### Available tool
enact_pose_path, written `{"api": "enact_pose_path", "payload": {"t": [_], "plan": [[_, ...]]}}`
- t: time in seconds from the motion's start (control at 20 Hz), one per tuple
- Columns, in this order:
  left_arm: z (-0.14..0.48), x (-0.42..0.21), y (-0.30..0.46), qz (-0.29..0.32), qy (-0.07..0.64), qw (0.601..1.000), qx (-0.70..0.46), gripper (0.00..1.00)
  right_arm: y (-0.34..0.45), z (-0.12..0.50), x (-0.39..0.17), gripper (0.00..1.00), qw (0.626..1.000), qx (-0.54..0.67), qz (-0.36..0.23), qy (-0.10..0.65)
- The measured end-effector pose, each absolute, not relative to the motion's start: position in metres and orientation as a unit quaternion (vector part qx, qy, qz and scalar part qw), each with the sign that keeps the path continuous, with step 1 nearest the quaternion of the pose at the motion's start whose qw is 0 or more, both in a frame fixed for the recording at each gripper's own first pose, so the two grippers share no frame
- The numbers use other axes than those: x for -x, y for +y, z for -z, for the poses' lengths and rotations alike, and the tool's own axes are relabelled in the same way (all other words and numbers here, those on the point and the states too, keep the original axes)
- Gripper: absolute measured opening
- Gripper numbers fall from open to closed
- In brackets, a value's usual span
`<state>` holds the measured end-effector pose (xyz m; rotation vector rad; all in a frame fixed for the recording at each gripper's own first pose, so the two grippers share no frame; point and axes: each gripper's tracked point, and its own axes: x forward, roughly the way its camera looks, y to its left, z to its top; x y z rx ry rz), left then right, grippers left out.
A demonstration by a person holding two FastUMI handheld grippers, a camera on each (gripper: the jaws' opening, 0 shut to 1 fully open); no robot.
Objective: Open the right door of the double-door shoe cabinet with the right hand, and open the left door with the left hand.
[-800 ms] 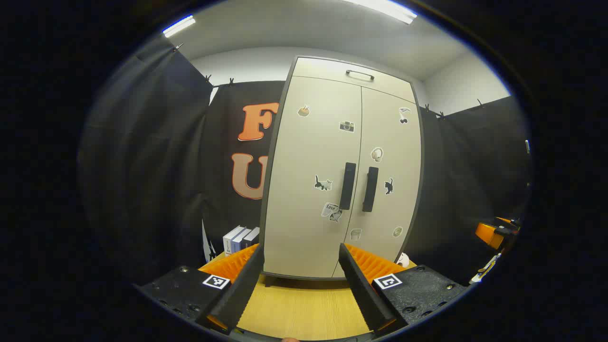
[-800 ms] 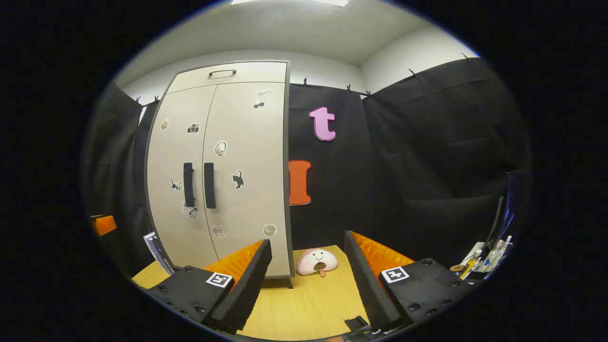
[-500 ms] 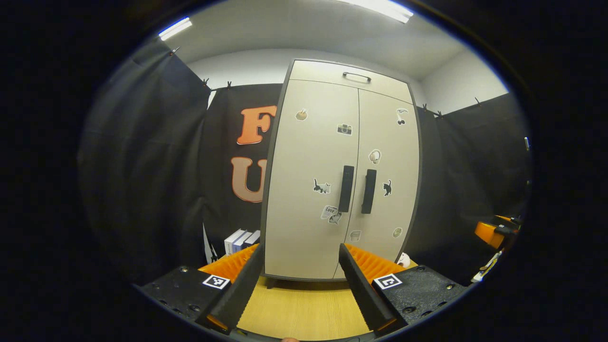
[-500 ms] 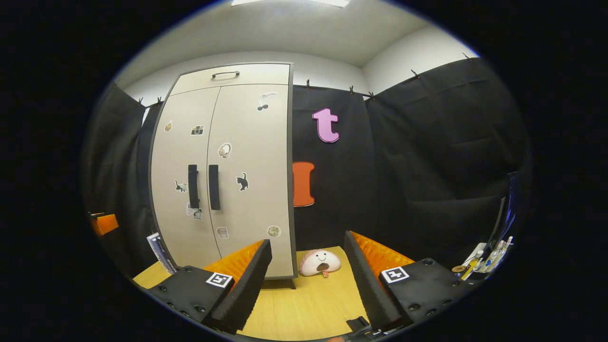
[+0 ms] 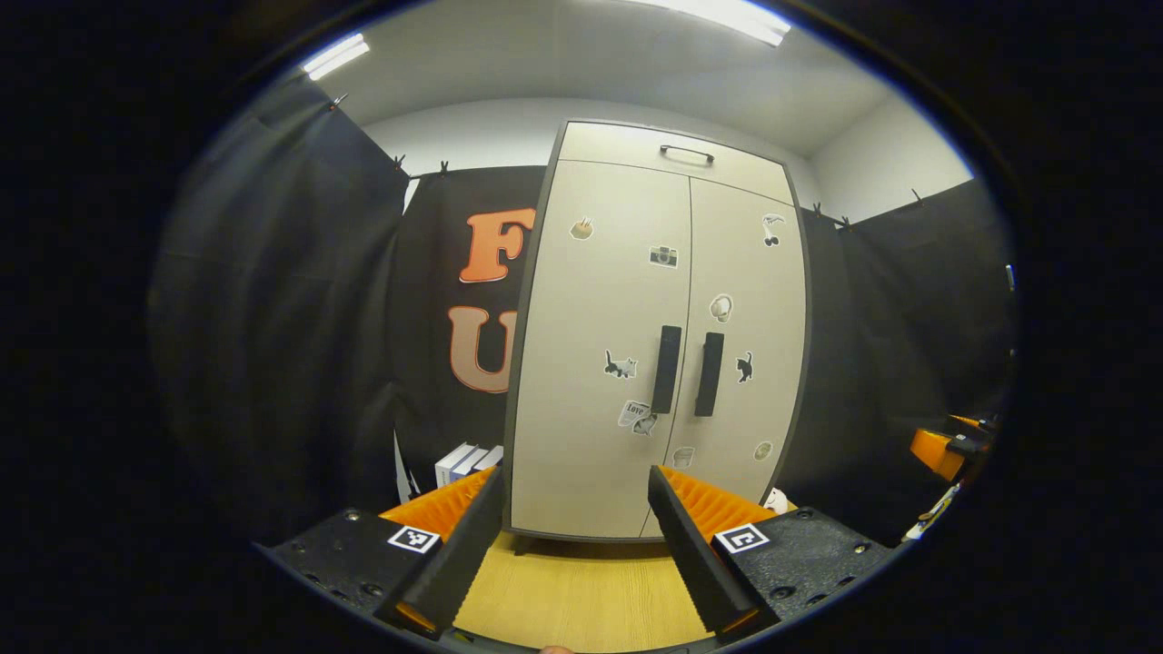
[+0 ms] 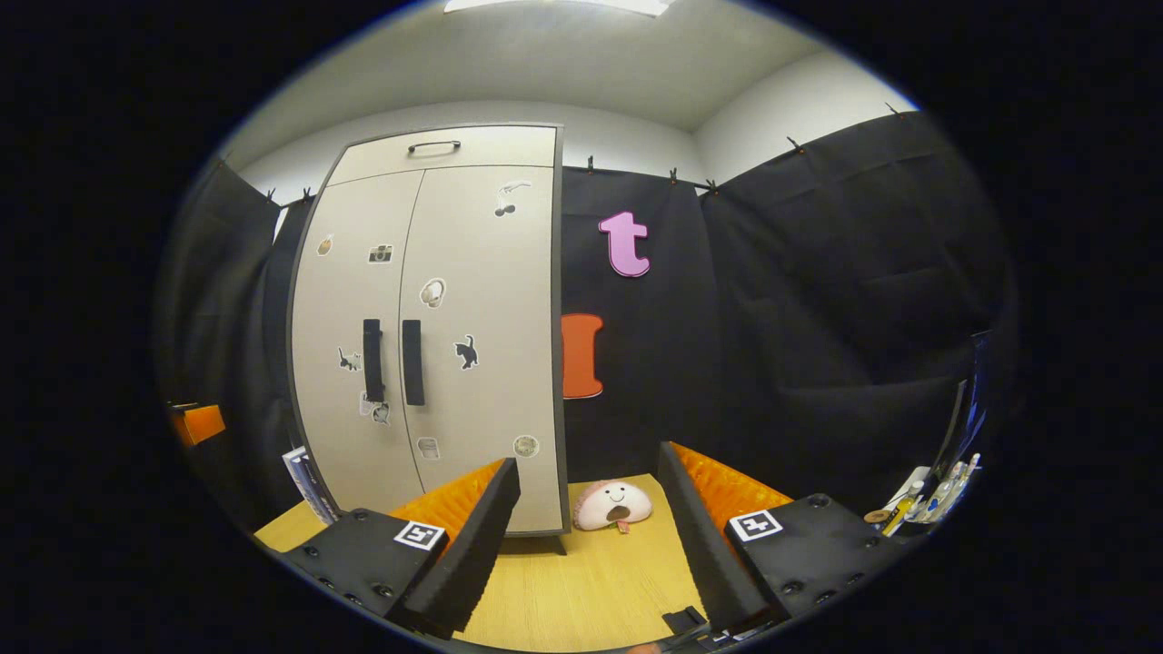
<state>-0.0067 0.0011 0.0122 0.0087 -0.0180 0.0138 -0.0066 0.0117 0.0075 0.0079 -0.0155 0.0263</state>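
Left tongs (image 5: 572, 554) wide open, nothing held, hovering over the near part of the wooden bench (image 5: 581, 595). Right tongs (image 6: 591, 545) same: fingers spread wide, empty, over the bench toward its right side.

Past the right tongs, a small pink smiling plush toy (image 6: 613, 505) lies on the bench just beside the cabinet's right front corner. In the left gripper view, a few books (image 5: 468, 461) stand at the cabinet's left side, toward the bench's left edge.

Shoe cabinet (image 5: 659, 345) stands upright at the far side of the bench, against the black cloth. Both doors are flush and closed. Left door (image 5: 591, 363) and right door (image 5: 750, 345) meet at the centre seam, each with a black vertical handle just beside it: left handle (image 5: 667, 370), right handle (image 5: 709, 374). Stickers scattered on both doors. A top drawer with its own small handle (image 5: 687, 155) sits above the doors.

Progress: zero so far, by my read. Neither tongs touches a handle; both are well apart from the cabinet. Left tongs look roughly lined up with the seam; right tongs point off to the cabinet's right. Remaining: right tongs to right handle, grip, swing out; then the same for the left.
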Motion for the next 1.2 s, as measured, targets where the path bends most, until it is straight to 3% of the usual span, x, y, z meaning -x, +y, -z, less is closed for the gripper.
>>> {"api": "enact_pose_path", "payload": {"t": [0.15,0.55,0.65,0.7,0.75,0.8,0.85,1.2], "plan": [[-0.012,0.007,0.001,-0.005,-0.009,1.000,-0.004,0.92,0.016,-0.005,0.006,0.98,1.000,-0.006,-0.019,-0.003],[-0.007,0.003,-0.001,0.006,-0.002,1.000,-0.007,0.95,0.048,-0.005,-0.009,0.98,0.999,0.008,-0.039,0.001],[-0.006,0.001,-0.001,0.005,-0.002,1.000,-0.007,0.92,0.061,-0.008,-0.017,0.94,0.999,0.014,-0.046,-0.001],[-0.006,0.001,0.000,0.004,-0.003,1.000,-0.008,0.95,0.071,-0.012,-0.021,0.98,0.998,0.014,-0.054,-0.003],[-0.006,0.000,0.001,0.003,-0.003,1.000,-0.009,0.92,0.081,-0.014,-0.024,0.94,0.998,0.012,-0.064,-0.003],[-0.004,0.000,0.001,0.004,-0.002,1.000,-0.009,0.95,0.091,-0.015,-0.029,0.98,0.997,0.010,-0.073,-0.001],[-0.002,-0.002,0.003,0.003,0.000,1.000,-0.009,0.92,0.102,-0.017,-0.033,0.98,0.997,0.008,-0.082,-0.001],[0.001,-0.013,0.007,0.006,0.001,1.000,-0.010,0.95,0.162,-0.042,-0.069,0.98,0.993,0.017,-0.119,-0.013]]}}
